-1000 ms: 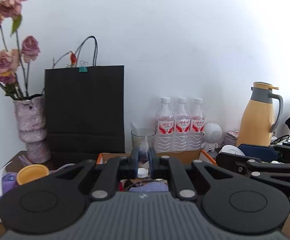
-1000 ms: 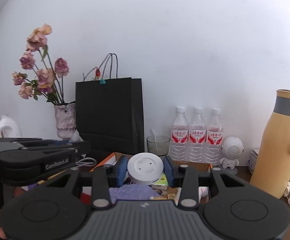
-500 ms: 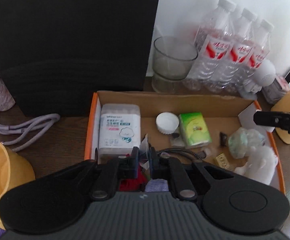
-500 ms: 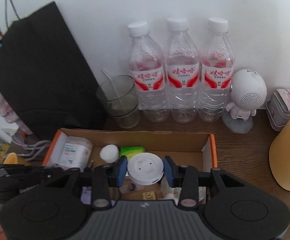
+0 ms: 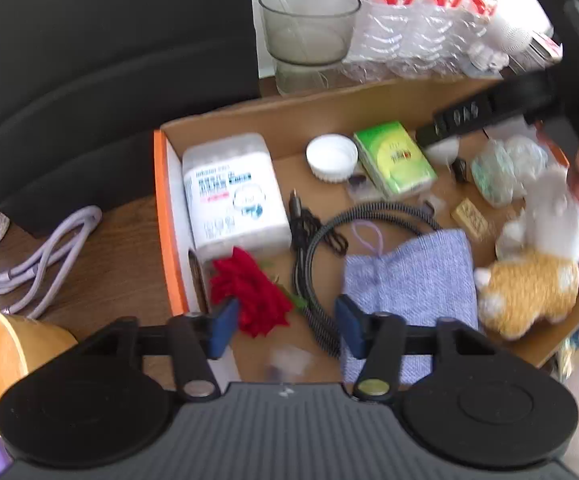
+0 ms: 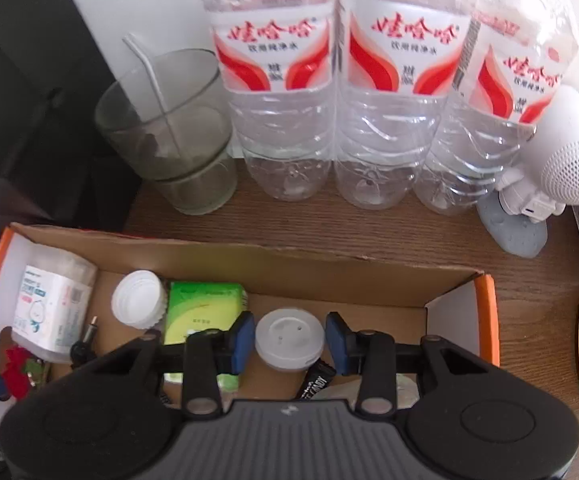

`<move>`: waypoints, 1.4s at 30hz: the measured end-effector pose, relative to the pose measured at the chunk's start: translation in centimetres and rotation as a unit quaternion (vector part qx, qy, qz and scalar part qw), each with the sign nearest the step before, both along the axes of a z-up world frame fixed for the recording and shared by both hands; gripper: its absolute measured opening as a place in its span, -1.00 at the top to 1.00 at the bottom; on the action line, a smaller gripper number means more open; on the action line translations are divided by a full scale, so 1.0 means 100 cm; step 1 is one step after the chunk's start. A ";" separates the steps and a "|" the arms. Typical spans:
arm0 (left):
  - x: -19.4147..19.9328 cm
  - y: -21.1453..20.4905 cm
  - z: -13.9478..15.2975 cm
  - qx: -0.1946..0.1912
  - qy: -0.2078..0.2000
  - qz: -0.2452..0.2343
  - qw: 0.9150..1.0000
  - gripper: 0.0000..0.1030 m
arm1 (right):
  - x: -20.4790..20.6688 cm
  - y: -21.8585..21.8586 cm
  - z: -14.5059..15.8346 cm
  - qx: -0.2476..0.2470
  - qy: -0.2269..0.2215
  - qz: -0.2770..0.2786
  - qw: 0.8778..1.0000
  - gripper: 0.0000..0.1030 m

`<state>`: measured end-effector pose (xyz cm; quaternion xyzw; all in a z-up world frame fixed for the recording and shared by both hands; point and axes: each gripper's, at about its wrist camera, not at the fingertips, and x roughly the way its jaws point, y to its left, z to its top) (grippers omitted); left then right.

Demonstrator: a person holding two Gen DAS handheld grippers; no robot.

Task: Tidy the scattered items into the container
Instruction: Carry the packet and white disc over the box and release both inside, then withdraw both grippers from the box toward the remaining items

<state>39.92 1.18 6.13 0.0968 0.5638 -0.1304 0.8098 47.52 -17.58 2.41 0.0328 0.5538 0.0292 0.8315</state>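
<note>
The cardboard box (image 5: 161, 216) with orange rims holds a swab tub (image 5: 233, 196), a white cap (image 5: 331, 156), a green pack (image 5: 393, 160), black cables (image 5: 317, 248), a lilac knit pouch (image 5: 409, 276), a plush toy (image 5: 529, 280) and a red flower (image 5: 249, 288). My left gripper (image 5: 286, 324) hovers over the box's near left part, its jaws opening. A small pale blurred thing (image 5: 285, 360) shows under the gap, untouched by the pads. My right gripper (image 6: 289, 340) is shut on a white round disc (image 6: 289, 338) low over the box (image 6: 487, 320), near its back wall.
Behind the box stand a glass with a straw (image 6: 169, 132), three water bottles (image 6: 397, 92) and a white speaker figure (image 6: 569, 160). A black paper bag (image 5: 109, 60) rises at the back left. A lilac cable (image 5: 49, 252) and a yellow cup (image 5: 1, 352) lie left of the box.
Both grippers tipped down from facing the wall to looking into the box. The left jaws went from shut to wide apart. The right gripper carried the disc lower, toward the back wall.
</note>
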 end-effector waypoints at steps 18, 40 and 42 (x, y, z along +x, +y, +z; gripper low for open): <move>-0.022 -0.026 0.052 0.013 -0.050 0.125 0.991 -1.00 | -0.103 -0.056 0.099 -0.011 0.019 -0.031 0.999 -0.91; -0.259 -0.019 0.072 -0.060 -0.440 0.147 0.884 -1.00 | -0.345 -0.003 0.094 -0.018 -0.395 -0.004 0.918 -0.91; -0.279 -0.017 0.061 -0.056 -0.449 0.148 0.879 -1.00 | -0.358 -0.005 0.088 -0.012 -0.396 -0.005 0.918 -0.91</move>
